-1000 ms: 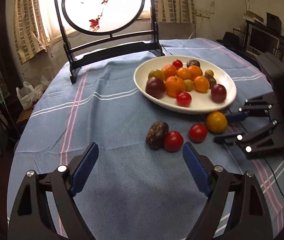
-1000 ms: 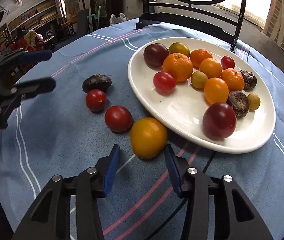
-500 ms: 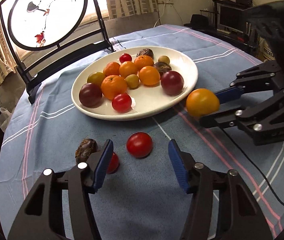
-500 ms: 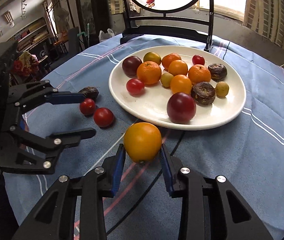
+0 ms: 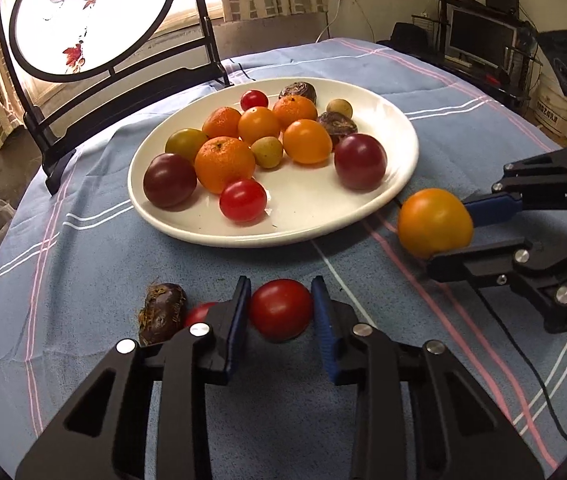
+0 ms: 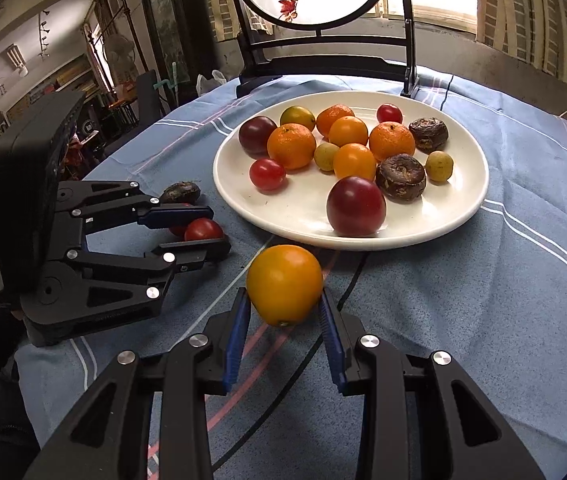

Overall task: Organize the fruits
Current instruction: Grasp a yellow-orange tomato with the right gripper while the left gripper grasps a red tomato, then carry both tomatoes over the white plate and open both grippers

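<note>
Tomatoes bruise easily: my left gripper [image 5: 280, 307] clasps the red tomato [image 5: 280, 314], my right gripper [image 6: 285, 307] the orange one [image 6: 284, 283], mid-body, gently.

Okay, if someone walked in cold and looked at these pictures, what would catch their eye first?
Probably the white plate mid-table, heaped with oranges, tomatoes and dark wrinkled fruit. Next, the right gripper holding an orange-yellow tomato in its jaws just short of the plate's near rim. Left of it, the left gripper has its jaws around a red tomato on the blue cloth.
</note>
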A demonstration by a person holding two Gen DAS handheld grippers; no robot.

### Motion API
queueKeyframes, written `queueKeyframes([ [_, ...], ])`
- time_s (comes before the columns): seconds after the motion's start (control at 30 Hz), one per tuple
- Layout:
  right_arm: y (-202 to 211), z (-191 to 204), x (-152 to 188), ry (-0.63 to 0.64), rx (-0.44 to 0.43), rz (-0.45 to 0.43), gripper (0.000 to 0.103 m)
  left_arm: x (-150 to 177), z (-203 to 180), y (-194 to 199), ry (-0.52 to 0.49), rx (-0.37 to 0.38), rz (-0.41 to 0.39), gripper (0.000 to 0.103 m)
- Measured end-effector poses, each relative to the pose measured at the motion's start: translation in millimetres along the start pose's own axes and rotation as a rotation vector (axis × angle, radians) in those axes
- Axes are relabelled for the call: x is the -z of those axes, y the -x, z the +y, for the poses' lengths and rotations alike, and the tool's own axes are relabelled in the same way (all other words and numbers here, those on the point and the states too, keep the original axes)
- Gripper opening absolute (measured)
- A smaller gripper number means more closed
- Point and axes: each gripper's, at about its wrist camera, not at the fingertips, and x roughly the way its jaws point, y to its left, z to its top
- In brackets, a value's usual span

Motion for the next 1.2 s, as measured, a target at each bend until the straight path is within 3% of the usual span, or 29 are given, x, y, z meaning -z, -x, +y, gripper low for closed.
queueKeyframes([
  [0.33, -2.5, 15.8, 2.4, 0.039, -0.005, 0.017, 0.035, -7.4, 3.6, 26.9, 0.057, -0.034, -0.067, 0.031],
  [0.53, 17.4, 25.0, -13.0, 0.022, 0.049, -0.077, 0.035, -23.0, 12.2, 46.0, 0.166, -0.116, -0.101, 0.030],
  [0.77, 47.9, 21.7, -58.7, 0.025, 0.119, -0.199, 0.035, -59.1, 21.5, 67.5, 0.223, -0.168, -0.180, 0.030],
  [1.0, 55.6, 6.2, -81.9, 0.027, 0.151, -0.235, 0.035, -85.4, 31.7, 63.4, 0.238, -0.198, -0.203, 0.030],
  [1.2, 49.0, -6.7, -85.3, 0.001, 0.137, -0.248, 0.035, -94.4, 39.4, 49.8, 0.261, -0.177, -0.199, 0.030],
])
